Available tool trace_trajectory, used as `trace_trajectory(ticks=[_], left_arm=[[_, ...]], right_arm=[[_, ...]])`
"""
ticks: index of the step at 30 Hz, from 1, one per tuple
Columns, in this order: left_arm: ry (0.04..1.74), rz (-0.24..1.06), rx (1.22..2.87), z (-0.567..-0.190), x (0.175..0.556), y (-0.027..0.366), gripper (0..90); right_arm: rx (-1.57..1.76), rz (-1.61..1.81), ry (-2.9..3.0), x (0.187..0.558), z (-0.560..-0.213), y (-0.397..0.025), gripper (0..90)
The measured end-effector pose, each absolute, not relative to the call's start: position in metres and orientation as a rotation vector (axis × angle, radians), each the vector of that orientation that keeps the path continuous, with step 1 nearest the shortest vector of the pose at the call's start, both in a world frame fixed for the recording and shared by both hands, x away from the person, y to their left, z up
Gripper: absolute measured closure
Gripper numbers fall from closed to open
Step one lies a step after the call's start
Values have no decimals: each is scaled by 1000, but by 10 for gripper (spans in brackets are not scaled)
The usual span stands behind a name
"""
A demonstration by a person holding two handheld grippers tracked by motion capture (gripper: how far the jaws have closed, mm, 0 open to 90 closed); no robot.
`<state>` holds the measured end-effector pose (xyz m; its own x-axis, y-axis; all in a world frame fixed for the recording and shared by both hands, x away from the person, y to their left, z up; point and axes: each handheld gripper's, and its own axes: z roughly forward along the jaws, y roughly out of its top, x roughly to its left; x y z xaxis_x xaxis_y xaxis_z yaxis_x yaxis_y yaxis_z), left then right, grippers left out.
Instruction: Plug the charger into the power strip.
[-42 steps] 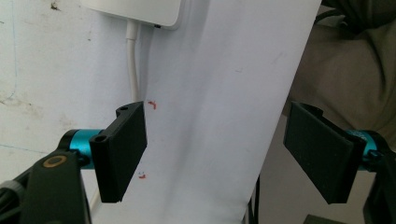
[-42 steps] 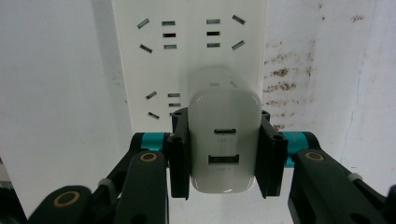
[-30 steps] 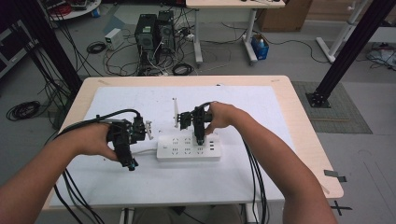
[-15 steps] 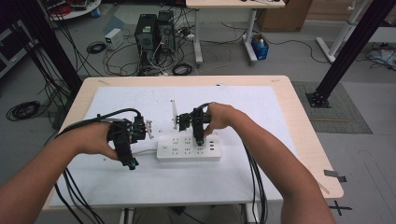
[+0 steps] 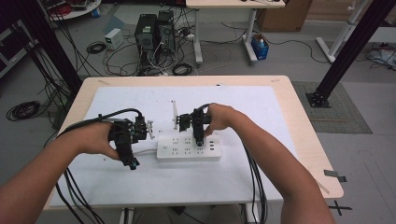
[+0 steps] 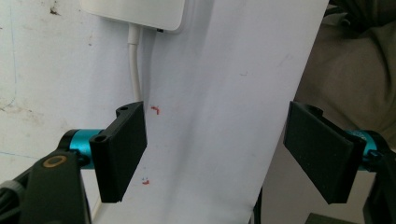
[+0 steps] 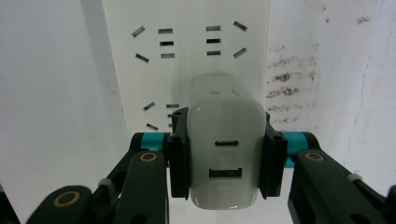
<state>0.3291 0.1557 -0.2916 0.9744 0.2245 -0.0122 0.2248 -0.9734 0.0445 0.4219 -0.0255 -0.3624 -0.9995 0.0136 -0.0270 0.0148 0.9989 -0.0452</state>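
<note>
White USB charger [image 7: 223, 154] is sitting clamped in the right gripper [image 7: 223, 158] jaws over the power strip [image 5: 187, 151] mid-worktop, seemingly being plugged in and needing a straight push, while the left gripper [image 6: 224, 158] is waiting wide open, empty.

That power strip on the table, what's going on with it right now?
A person is working at the white power strip with a hand-held gripper in each hand. The right hand-held gripper is clamped on a white USB charger, holding it over the strip's sockets, seemingly to plug it in. The left hand-held gripper is open and holds nothing, hovering over the white table cover near the strip's cable.
</note>
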Motion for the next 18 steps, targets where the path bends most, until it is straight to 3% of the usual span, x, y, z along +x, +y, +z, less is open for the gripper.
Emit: trace_trajectory(ticks=[18], left_arm=[[345, -8, 3071, -291, 330, 155, 217]], right_arm=[[3, -54, 3084, 416, -365, -28, 629]])
